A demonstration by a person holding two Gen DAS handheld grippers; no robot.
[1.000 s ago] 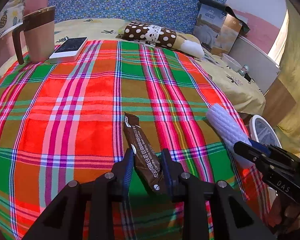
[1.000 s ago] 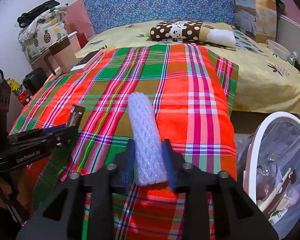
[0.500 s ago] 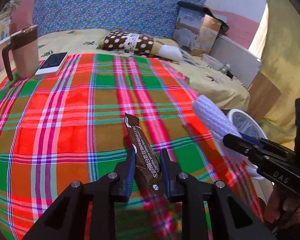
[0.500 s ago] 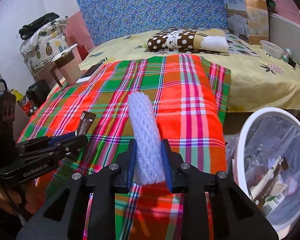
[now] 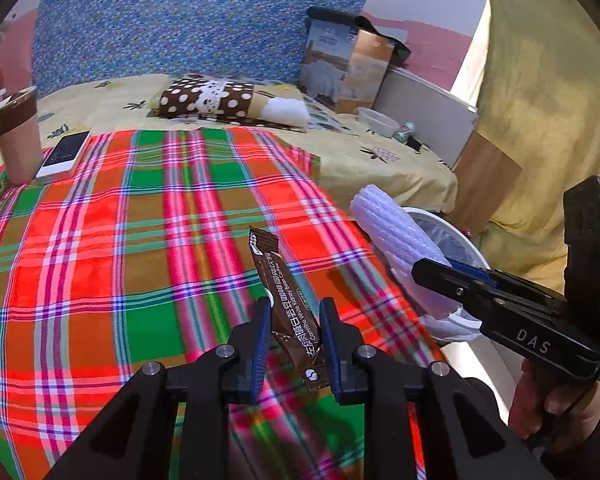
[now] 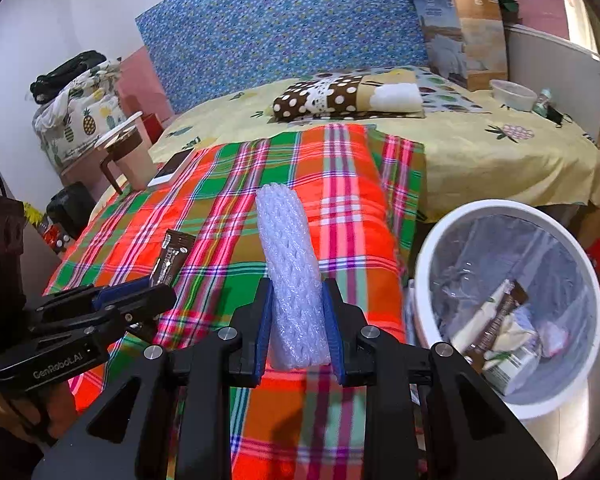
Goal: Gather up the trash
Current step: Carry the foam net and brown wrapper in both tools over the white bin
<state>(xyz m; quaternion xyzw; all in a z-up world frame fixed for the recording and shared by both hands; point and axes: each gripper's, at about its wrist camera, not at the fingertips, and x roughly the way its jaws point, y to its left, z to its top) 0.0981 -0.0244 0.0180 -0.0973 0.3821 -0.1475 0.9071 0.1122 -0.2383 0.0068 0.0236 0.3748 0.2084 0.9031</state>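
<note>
My left gripper [image 5: 294,312] is shut on a brown coffee sachet [image 5: 286,292] and holds it above the plaid blanket [image 5: 140,240]. The sachet also shows in the right wrist view [image 6: 171,258], as does the left gripper [image 6: 156,296]. My right gripper [image 6: 296,300] is shut on a white foam roll [image 6: 290,264], lifted near the blanket's right edge. The roll also shows in the left wrist view [image 5: 396,240], with the right gripper [image 5: 428,270] beside it. A white bin [image 6: 432,248] with a clear liner and several wrappers stands on the floor, right of the bed.
A mug [image 5: 14,140] and a phone [image 5: 64,152] rest at the blanket's far left. A polka-dot pillow [image 5: 212,98] and a box [image 5: 344,68] lie at the bed's head. A bowl [image 6: 512,94] sits far right. Bags [image 6: 76,116] stack left.
Both grippers have lifted their items and moved right toward the bin. The bin now shows larger and closer in the right wrist view.
</note>
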